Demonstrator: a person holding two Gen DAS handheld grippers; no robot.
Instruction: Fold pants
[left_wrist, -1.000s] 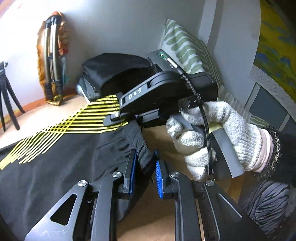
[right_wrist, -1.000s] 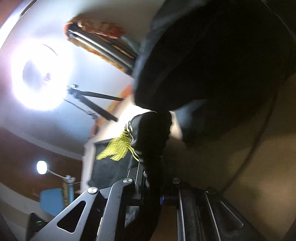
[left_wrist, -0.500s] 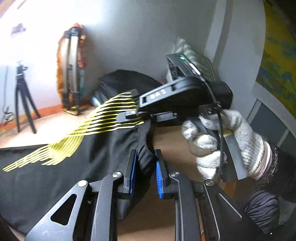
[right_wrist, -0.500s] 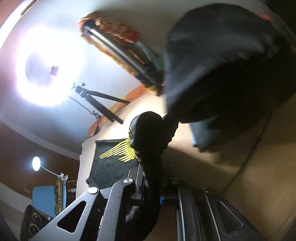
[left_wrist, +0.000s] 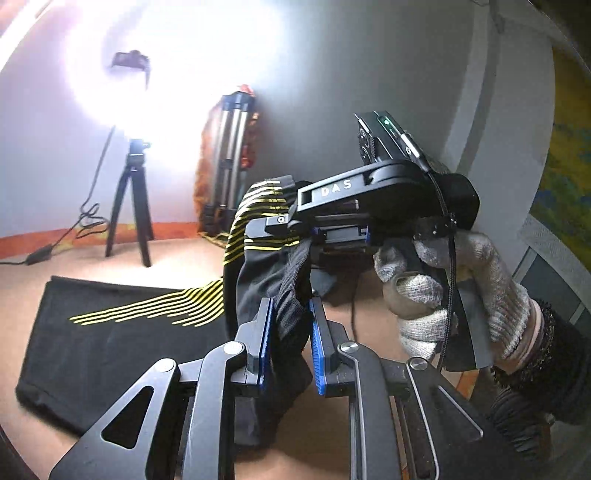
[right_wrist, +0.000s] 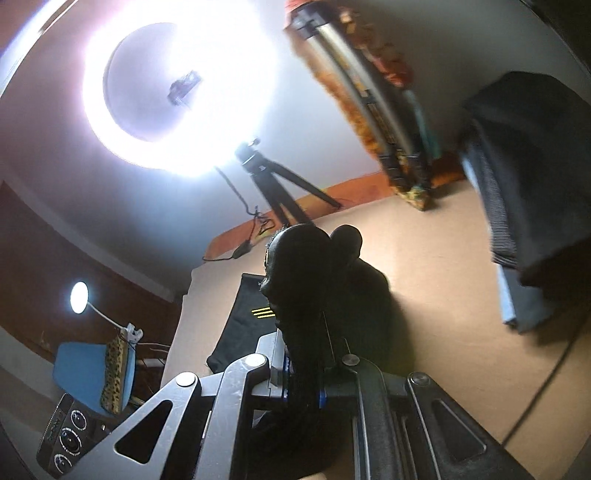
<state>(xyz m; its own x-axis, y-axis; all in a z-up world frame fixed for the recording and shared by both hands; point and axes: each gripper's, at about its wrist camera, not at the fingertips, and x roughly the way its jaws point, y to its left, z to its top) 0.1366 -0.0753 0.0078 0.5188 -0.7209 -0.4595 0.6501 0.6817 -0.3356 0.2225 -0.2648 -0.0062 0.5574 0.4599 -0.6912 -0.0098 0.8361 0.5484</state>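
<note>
Black pants (left_wrist: 122, 343) with yellow stripes, waistband lifted off tan surface (left_wrist: 184, 254), clamped by left claw (left_wrist: 288, 347) and right claw (left_wrist: 306, 236); "DAS" read on right one. Right view only: blue chair (right_wrist: 79, 373).

The tan flat surface (left_wrist: 177, 266) lies bare between the spread black pants with yellow stripes (left_wrist: 122, 332) and the far wall, leaving open room there. At that far edge stand a black tripod (left_wrist: 129, 206) with its trailing cable and, to its right, a folded bundle of metal poles wrapped in orange patterned cloth (left_wrist: 225, 162), both blocking the back. On the right, a pile of dark folded clothing (right_wrist: 528, 177) sits on the surface, with bare tan surface between it and the lifted cloth. The left tongs (left_wrist: 288, 343) and right tongs (right_wrist: 303, 369) both pinch the raised waistband close together, the gloved right hand (left_wrist: 450, 295) crowding the near right side.
</note>
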